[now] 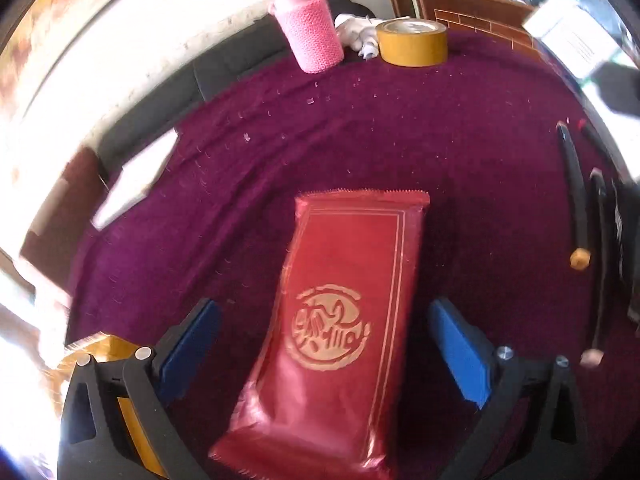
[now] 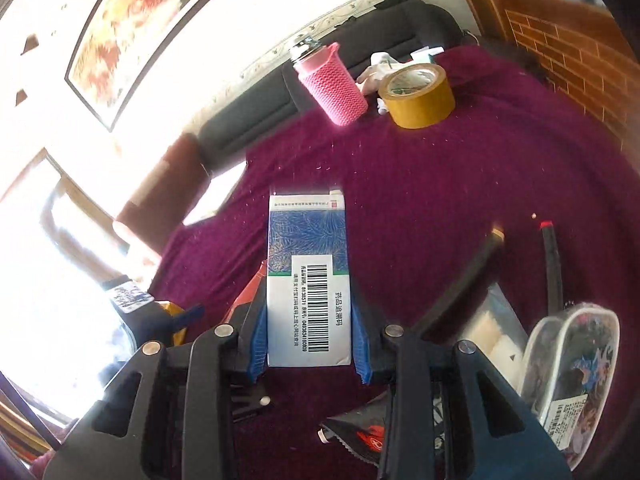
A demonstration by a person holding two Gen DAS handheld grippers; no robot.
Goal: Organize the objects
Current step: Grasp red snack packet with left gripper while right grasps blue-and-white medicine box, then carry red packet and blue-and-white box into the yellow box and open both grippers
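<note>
Left tool (image 1: 324, 352): jaws stand wide apart, blue pads clear on both sides of the glossy red foil packet with a gold round emblem (image 1: 340, 320). No pad touches the packet. The packet lies flat on the table covered in dark purple cloth (image 1: 460, 160), directly below and ahead of this tool. Its long axis runs along the tool's pointing line, serrated far end away from the camera, near end passing under the tool body. The jaws therefore straddle the packet's short width, which is the relation a closing grasp would depend on; judged ready for descent, not yet a grip.

Right tool (image 2: 310, 344): jaws closed on the white and blue cardboard medicine box with a barcode label (image 2: 308, 280), both blue pads pressed to its long sides. The box projects forward along the fingers and appears lifted clear of the cloth, though contact underneath cannot be confirmed.

The left tool is the nearer to the red packet; in the right wrist view only a red edge shows beside the box.

At the far table edge stand a pink knitted-sleeve bottle (image 1: 310, 36) and a roll of tan packing tape (image 1: 412, 42), well apart from both tools.
</note>
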